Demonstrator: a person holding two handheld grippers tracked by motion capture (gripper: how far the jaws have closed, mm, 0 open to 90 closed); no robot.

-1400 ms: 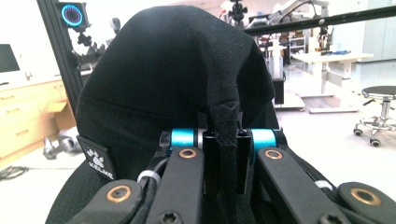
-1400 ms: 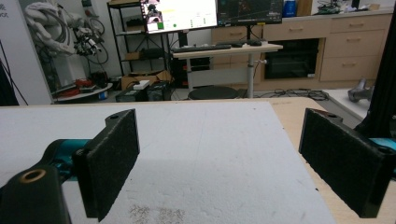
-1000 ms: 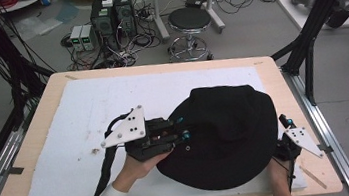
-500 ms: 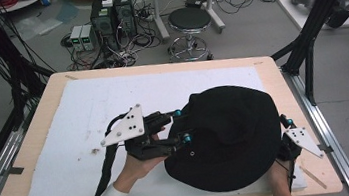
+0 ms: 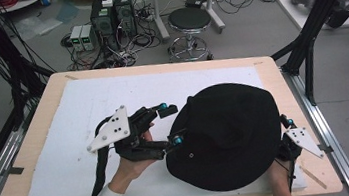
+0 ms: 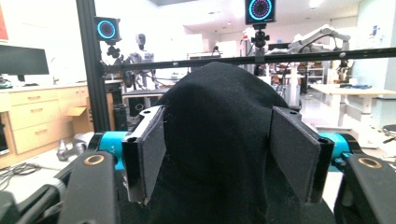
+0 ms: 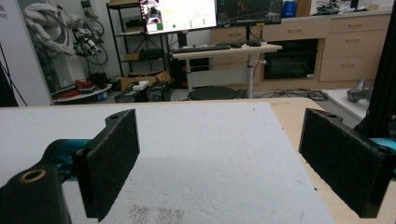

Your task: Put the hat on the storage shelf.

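Observation:
A black brimmed hat lies crown-up on the right half of the white sheet. My left gripper sits at the hat's left brim, held by a hand in a white sleeve. Its jaws have just been opening and stand apart. In the left gripper view the hat's black cloth rises between the two pads, which do not press on it. My right gripper rests by the hat's right edge near the table's corner. In the right gripper view it is open over bare white sheet.
The wooden table has a metal rail along each side. Black frame posts stand at the right rear corner and along the left. A stool and computer boxes sit on the floor beyond the far edge.
The left gripper's jaws went from shut on the hat's left brim to wide apart, letting the brim go. The hat stays flat on the sheet. The right gripper has not moved.

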